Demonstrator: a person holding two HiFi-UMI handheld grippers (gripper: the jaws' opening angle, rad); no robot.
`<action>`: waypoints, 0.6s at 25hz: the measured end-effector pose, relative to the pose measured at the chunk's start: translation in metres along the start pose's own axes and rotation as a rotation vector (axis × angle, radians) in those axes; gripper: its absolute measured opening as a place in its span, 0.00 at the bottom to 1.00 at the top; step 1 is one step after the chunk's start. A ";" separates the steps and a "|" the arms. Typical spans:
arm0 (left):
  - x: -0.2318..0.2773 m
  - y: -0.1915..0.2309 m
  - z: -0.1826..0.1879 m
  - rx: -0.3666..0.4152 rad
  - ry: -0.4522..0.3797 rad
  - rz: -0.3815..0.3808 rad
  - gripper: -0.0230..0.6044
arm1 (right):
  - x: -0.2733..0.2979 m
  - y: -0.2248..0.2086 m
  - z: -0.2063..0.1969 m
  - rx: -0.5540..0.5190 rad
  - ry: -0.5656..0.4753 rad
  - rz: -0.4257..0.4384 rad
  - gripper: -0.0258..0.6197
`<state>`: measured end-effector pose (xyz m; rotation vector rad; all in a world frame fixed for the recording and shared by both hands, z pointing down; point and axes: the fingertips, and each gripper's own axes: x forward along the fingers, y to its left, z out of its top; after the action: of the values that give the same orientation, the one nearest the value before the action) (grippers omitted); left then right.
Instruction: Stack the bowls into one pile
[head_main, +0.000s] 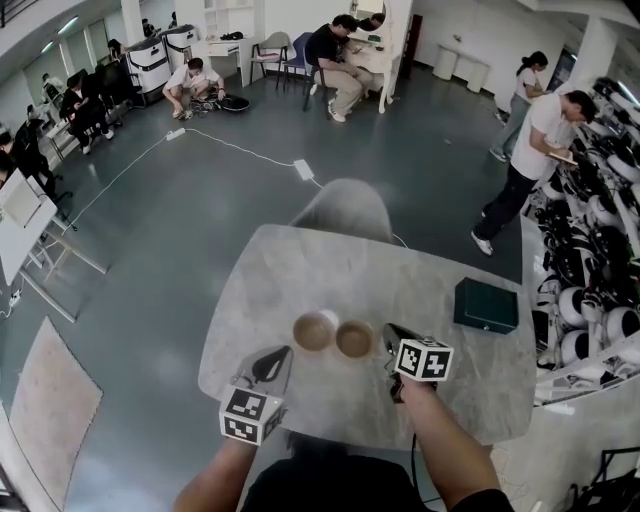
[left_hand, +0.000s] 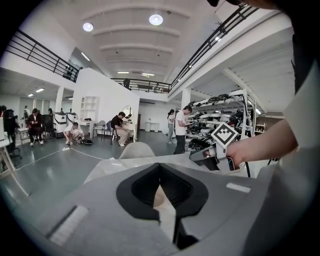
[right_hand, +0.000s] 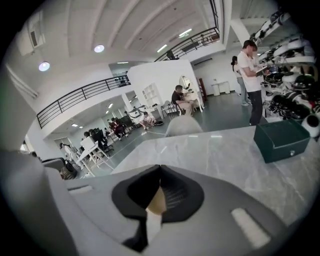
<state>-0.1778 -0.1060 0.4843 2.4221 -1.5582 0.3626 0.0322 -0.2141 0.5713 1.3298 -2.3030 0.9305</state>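
Two brown bowls stand side by side near the table's front in the head view: a paler-rimmed bowl on the left and a darker bowl touching its right side. My left gripper hovers just left of and in front of the pale bowl, shut and empty. My right gripper sits just right of the darker bowl, also shut with nothing in it. In the left gripper view the jaws meet at their tips, and the right gripper shows ahead to the right. The right gripper view shows closed jaws above the bare marble.
The round marble table carries a dark green box at its right side. A grey chair stands at the far edge. Several people work around the room, and shelves of equipment line the right.
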 end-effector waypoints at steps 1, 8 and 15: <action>0.001 -0.002 0.001 0.005 0.001 0.001 0.04 | -0.007 0.005 0.003 -0.020 -0.022 0.019 0.05; 0.002 -0.015 0.012 0.043 0.017 -0.011 0.04 | -0.072 0.050 0.010 -0.191 -0.168 0.144 0.04; 0.003 -0.020 0.024 0.061 0.006 0.009 0.04 | -0.135 0.074 -0.004 -0.332 -0.354 0.081 0.04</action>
<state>-0.1568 -0.1088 0.4613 2.4579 -1.5776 0.4248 0.0378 -0.0981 0.4707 1.3474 -2.6429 0.3252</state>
